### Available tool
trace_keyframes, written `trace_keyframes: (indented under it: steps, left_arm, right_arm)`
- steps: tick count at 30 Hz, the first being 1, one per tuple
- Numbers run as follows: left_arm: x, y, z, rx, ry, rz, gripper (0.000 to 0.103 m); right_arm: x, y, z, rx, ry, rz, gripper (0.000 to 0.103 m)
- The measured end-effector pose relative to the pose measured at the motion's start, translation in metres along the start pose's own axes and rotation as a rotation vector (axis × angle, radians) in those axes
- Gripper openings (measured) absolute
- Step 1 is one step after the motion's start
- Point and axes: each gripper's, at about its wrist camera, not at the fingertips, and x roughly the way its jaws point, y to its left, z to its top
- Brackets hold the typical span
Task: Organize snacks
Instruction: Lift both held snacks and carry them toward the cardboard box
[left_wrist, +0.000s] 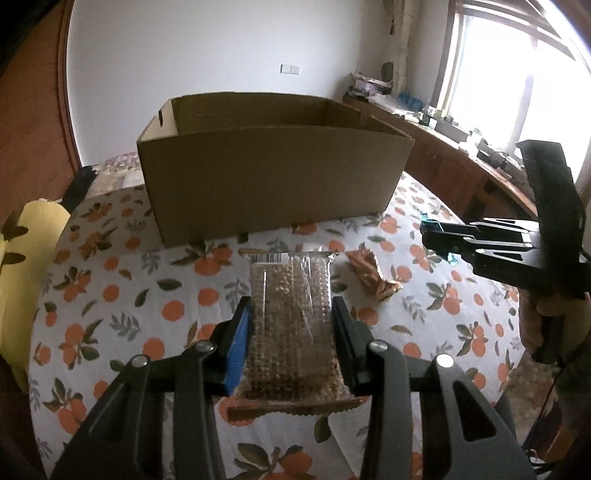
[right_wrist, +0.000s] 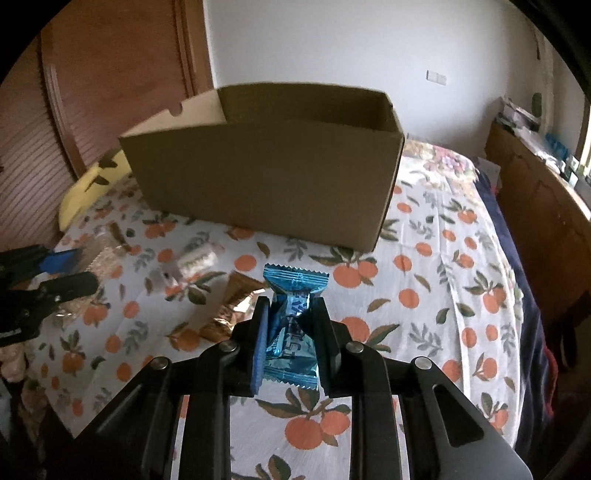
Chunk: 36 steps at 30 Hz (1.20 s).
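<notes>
1. As seen from the left wrist, the left gripper (left_wrist: 291, 332) is clamped across the width of a clear packet of puffed-grain bars (left_wrist: 291, 317), held clear of the orange-print tablecloth (left_wrist: 110, 295). The pads bear on the long edges near mid-length, so the load looks balanced. The packet is judged light and fairly stiff, but its contents are brittle and its film slippery; a firm, not crushing, grip suits it. An open cardboard box (left_wrist: 273, 177) stands just beyond, and a brown foil snack (left_wrist: 373, 275) lies on the cloth to the right. The right gripper (left_wrist: 437, 240) appears at the right edge.

2. From the right wrist, the right gripper (right_wrist: 290, 339) is pinched on a blue foil-wrapped snack (right_wrist: 293, 328), whose wrapper is creased inward at the waist. It is judged very light, soft and crinkly; holding the body rather than the crimped ends should prevent slipping. The cardboard box (right_wrist: 266, 177) stands ahead. The left gripper (right_wrist: 55, 273) shows at the left edge, with small snacks (right_wrist: 195, 260) loose on the tablecloth (right_wrist: 424, 295).
</notes>
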Motion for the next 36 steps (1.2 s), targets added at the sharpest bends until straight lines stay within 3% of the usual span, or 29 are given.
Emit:
trace_keyframes:
  steps: [14,36]
  left_arm:
    - [-0.005,0.001,0.055,0.050,-0.070,0.024,0.040]
    - [0.015,0.030,0.145,0.068,-0.172,0.033,0.040]
  right_arm:
    - [-0.025,0.009,0.051,-0.053,-0.113,0.034,0.021]
    - [-0.009,0.011,0.115,-0.084,-0.201,0.068,0.021]
